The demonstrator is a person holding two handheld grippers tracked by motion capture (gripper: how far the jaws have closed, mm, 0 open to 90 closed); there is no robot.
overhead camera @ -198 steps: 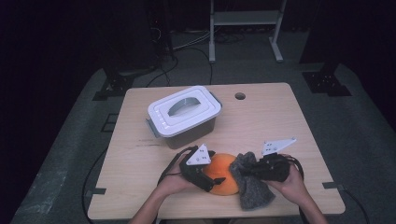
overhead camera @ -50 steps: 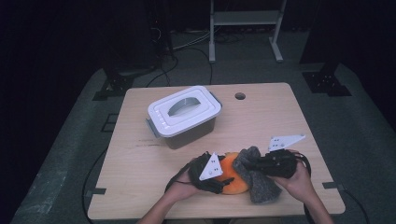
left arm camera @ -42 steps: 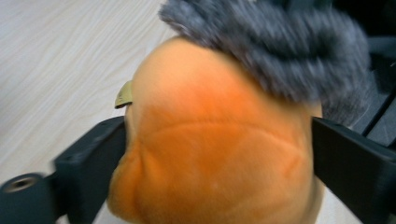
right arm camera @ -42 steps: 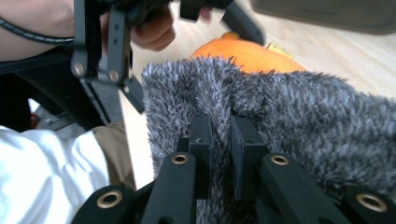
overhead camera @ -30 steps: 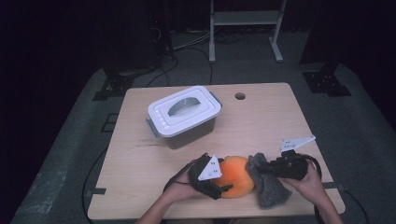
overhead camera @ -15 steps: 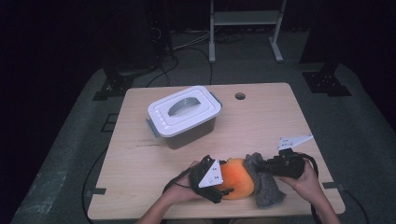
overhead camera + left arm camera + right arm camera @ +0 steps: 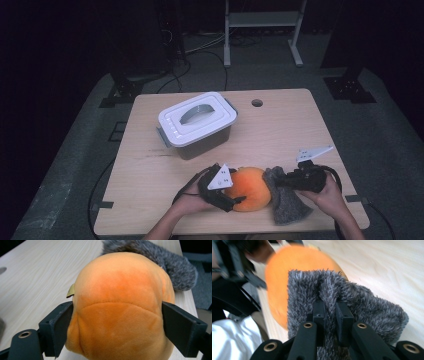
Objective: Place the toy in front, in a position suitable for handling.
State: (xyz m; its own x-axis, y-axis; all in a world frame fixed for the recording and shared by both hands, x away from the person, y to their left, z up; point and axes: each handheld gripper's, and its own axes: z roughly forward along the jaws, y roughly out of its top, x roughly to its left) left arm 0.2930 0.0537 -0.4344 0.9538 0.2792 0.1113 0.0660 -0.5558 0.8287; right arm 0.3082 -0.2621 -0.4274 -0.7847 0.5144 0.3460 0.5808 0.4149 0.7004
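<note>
An orange plush ball (image 7: pixel 252 187) rests on the wooden table (image 7: pixel 280 130) near its front edge. My left gripper (image 7: pixel 234 196) holds it from the left, and in the left gripper view my left gripper (image 7: pixel 120 323) has one jaw pressed on each flank of the orange plush ball (image 7: pixel 120 305). A grey furry cloth (image 7: pixel 287 205) lies against the ball's right side. My right gripper (image 7: pixel 278 183) is shut on a fold of it. The right gripper view has my right gripper (image 7: pixel 329 308) pinching the grey furry cloth (image 7: pixel 367 307), with the orange ball (image 7: pixel 284 272) behind.
A grey plastic box with a white handled lid (image 7: pixel 197 125) stands shut at the back left of the table. A small round hole (image 7: pixel 257 103) sits near the far edge. Dark floor and a metal stand's legs (image 7: pixel 260 30) lie beyond.
The grey cloth, which earlier draped over the ball's top and right, has come off it and now hangs at its right side. In the last second both hands have barely moved.
</note>
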